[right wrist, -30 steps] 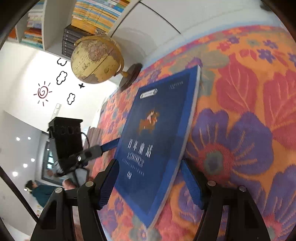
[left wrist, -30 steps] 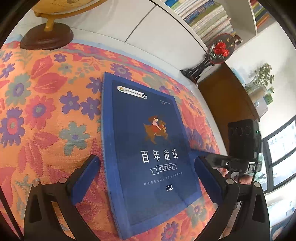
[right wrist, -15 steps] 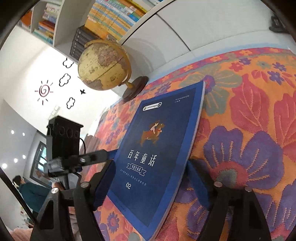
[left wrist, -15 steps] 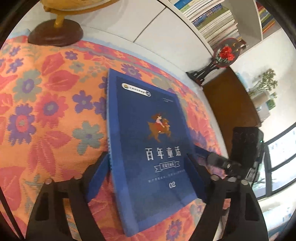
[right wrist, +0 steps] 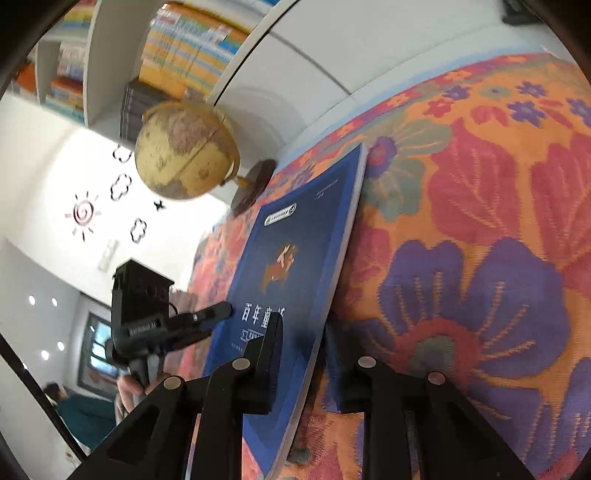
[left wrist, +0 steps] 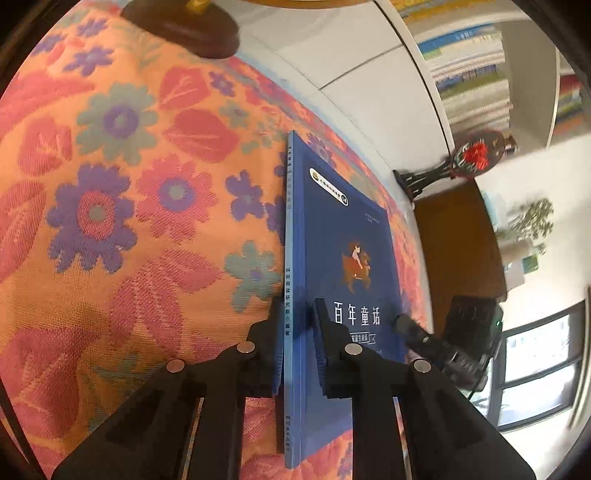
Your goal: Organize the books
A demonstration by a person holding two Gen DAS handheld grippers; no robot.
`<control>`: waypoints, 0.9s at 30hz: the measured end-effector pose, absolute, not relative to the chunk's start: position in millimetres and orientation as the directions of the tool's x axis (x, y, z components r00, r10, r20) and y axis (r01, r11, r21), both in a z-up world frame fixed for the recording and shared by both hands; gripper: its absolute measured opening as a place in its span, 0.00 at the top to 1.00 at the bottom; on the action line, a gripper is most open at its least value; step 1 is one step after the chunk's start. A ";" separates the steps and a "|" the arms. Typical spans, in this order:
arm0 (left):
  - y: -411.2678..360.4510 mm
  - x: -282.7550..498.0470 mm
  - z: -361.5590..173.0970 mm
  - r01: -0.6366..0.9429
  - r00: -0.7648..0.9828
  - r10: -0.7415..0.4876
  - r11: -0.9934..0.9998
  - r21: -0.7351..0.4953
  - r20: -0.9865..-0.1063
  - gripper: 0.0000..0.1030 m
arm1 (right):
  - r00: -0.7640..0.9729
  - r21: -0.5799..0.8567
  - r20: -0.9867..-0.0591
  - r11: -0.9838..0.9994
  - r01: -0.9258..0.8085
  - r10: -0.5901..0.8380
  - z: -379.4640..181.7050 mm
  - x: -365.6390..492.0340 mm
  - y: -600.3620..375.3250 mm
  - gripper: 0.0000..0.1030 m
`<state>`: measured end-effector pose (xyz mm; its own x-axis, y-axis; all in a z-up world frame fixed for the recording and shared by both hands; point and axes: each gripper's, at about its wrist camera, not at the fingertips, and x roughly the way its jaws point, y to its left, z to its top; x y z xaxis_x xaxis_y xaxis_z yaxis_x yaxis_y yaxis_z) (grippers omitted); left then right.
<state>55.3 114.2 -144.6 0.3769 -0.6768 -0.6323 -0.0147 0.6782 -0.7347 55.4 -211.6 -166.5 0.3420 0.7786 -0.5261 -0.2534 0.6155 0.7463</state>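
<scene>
Left wrist view: blue book [left wrist: 343, 258], long axis running away ahead, spine pinched in just-closed left gripper [left wrist: 295, 314]; right gripper [right wrist: 303, 332] just clamped on opposite edge.

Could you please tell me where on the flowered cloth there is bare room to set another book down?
Bare flowered cloth lies between the blue book's spine and the globe's wooden base. More lies beyond the book's page edge, seen from the right wrist. It is crowded at the book's near end, where the left tongs and right tongs clamp opposite edges.
</scene>
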 end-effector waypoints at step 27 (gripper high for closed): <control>64.6 23.8 -84.3 0.169 0.499 -0.447 0.891 -0.422 -0.742 0.83 | 0.481 0.497 -0.610 0.776 -0.388 0.630 -122.6 25.9 -185.8 0.87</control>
<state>23.8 64.6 -84.3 0.4992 -0.4467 -0.7425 0.1692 0.8906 -0.4221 25.9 -185.8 -122.6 0.4807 0.6303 -0.6097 -0.3875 0.7764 0.4971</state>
